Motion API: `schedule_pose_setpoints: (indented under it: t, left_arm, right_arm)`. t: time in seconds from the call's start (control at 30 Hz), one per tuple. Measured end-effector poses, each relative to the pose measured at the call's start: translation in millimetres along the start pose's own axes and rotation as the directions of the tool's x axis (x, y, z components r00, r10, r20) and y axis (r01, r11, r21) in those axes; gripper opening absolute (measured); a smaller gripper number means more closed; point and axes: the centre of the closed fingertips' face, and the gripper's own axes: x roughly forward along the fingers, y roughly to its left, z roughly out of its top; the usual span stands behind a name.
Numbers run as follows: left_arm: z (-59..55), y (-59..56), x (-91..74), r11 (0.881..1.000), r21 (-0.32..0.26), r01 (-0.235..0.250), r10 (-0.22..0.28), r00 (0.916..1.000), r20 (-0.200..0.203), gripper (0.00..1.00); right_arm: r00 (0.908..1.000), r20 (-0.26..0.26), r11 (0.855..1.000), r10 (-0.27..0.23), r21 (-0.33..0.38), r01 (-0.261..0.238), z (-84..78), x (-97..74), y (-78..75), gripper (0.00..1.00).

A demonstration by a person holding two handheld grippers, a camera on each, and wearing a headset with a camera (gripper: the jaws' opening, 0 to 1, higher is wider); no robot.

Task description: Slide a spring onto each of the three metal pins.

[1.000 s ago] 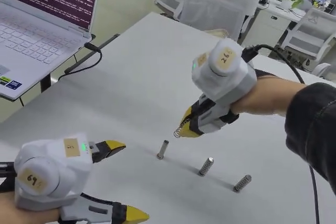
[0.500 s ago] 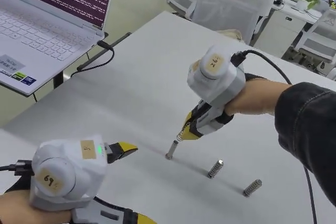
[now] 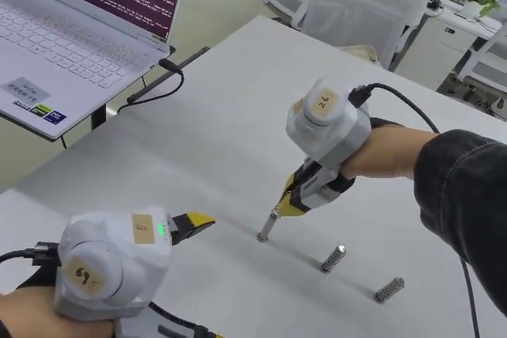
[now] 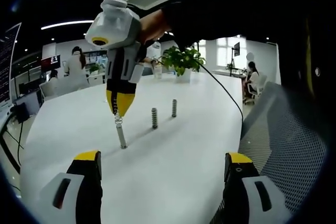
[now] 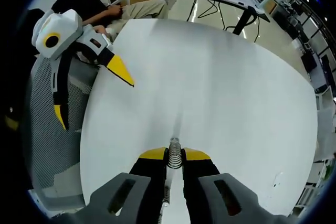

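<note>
Closed right gripper (image 3: 285, 205) pinches small coiled steel spring (image 5: 174, 157) mid-length, likely light, bendy, slippery, over thin upright metal pin (image 3: 267, 227); left gripper (image 4: 163, 158) gapes.

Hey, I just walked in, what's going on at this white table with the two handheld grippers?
A person is fitting springs onto metal pins that stand on the white table. The right gripper holds a spring in its shut jaws, with the spring's lower end right at the top of the bare pin. The middle pin and the end pin already carry springs. The left gripper hovers open nearby, holding nothing.
</note>
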Motion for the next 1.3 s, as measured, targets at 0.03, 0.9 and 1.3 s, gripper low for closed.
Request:
schedule_pose_setpoints:
  t: [0.03, 0.9, 1.3]
  left_arm:
    - [0.3, -0.1, 0.1, 1.000, -0.002, 0.000, 0.000, 1.0000, 0.004, 0.96]
    - [-4.0, -0.9, 0.9, 1.000, -0.025, 0.016, -0.016, 0.9999, 0.000, 0.95]
    - [-7.8, 0.0, 1.4, 0.999, -0.033, 0.016, -0.016, 0.9998, -0.010, 0.94]
  right_arm:
    - [1.0000, -0.004, 1.000, -0.001, -0.003, 0.001, -0.7, 0.6, -0.3, 0.08]
    - [0.9991, -0.029, 1.000, 0.030, 0.004, -0.030, -3.5, 16.4, -0.3, 0.08]
    - [0.9984, -0.033, 0.999, 0.045, 0.027, -0.044, -5.6, 32.8, 0.9, 0.08]
